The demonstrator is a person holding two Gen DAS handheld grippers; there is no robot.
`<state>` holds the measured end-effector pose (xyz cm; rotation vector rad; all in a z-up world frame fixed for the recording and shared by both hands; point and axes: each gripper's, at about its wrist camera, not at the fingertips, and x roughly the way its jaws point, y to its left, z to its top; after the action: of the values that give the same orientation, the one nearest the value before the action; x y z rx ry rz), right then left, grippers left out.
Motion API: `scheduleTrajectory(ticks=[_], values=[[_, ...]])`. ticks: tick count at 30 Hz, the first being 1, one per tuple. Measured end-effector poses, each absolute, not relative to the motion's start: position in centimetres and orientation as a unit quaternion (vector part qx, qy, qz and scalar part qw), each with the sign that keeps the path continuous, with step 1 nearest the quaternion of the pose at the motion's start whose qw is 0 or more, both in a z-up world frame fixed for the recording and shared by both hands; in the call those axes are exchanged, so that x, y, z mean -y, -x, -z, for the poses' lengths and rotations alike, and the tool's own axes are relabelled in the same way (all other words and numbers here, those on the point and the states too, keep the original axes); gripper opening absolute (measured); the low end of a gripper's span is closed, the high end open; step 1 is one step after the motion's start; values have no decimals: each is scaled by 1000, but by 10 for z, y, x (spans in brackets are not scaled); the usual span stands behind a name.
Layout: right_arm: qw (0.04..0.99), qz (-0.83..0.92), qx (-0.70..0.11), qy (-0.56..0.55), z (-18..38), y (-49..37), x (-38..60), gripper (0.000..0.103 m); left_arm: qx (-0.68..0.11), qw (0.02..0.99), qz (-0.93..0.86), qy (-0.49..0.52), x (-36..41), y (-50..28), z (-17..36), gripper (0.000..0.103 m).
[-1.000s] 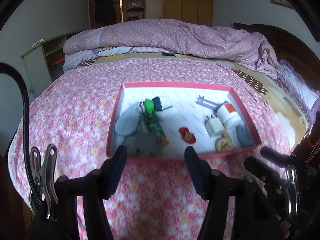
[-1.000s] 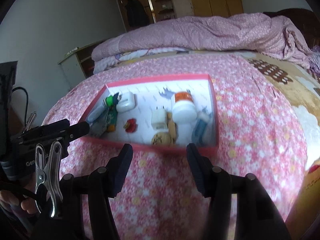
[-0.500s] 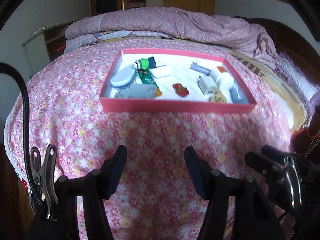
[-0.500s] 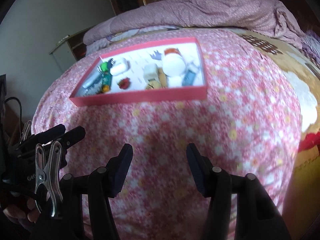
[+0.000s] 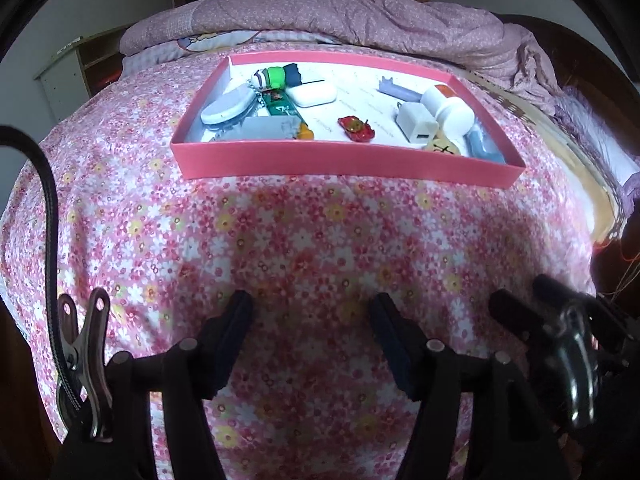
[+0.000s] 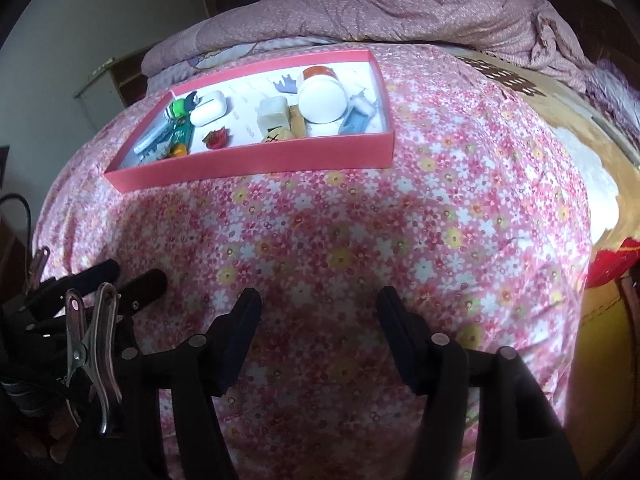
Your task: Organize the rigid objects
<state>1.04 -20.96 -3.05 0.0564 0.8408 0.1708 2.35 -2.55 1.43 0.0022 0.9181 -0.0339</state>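
A shallow pink box [image 5: 344, 160] [image 6: 256, 162] lies on the flowered bedspread and holds several small items: a white bottle with an orange cap [image 5: 450, 108] [image 6: 322, 94], a white charger cube [image 5: 416, 124], a red toy car [image 5: 356, 127], a white case [image 5: 311, 94] [image 6: 209, 109], a green-capped toy [image 5: 275, 77] and a grey pouch [image 5: 268, 128]. My left gripper [image 5: 312, 320] hovers over the bedspread well short of the box, jaws opening, nothing between them. My right gripper [image 6: 318, 312] is likewise short of the box, jaws opening and empty.
A rumpled pink quilt [image 5: 360, 20] is heaped behind the box. A bedside shelf [image 5: 76, 76] stands at the left and a wooden wardrobe at the back. The bed's edge drops off to the right. A metal clip [image 5: 86, 360] and a black cable hang at the left.
Both grippers have pulled back from the box and sunk toward the bedspread, so the box now sits farther up in each view. Both sets of jaws stand slightly wider.
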Motion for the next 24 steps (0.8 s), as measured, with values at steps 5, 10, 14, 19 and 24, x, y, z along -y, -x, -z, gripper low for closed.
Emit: scheduleTrajectory(ticks=[5, 10, 14, 19, 24], values=[[910, -82, -406, -21, 32, -9, 207, 67, -441, 897, 17, -6, 28, -23, -13, 70], [910, -80, -406, -19, 31, -10, 206, 67, -441, 897, 16, -4, 28, -23, -12, 70], [911, -79, -405, -17, 32, -10, 205, 67, -441, 897, 17, -4, 28, -23, -12, 71], [911, -79, -405, -17, 32, -10, 205, 68, -441, 897, 16, -4, 27, -24, -12, 72], [911, -79, -405, -17, 32, -9, 205, 68, -441, 897, 16, -6, 27, -23, -11, 74]])
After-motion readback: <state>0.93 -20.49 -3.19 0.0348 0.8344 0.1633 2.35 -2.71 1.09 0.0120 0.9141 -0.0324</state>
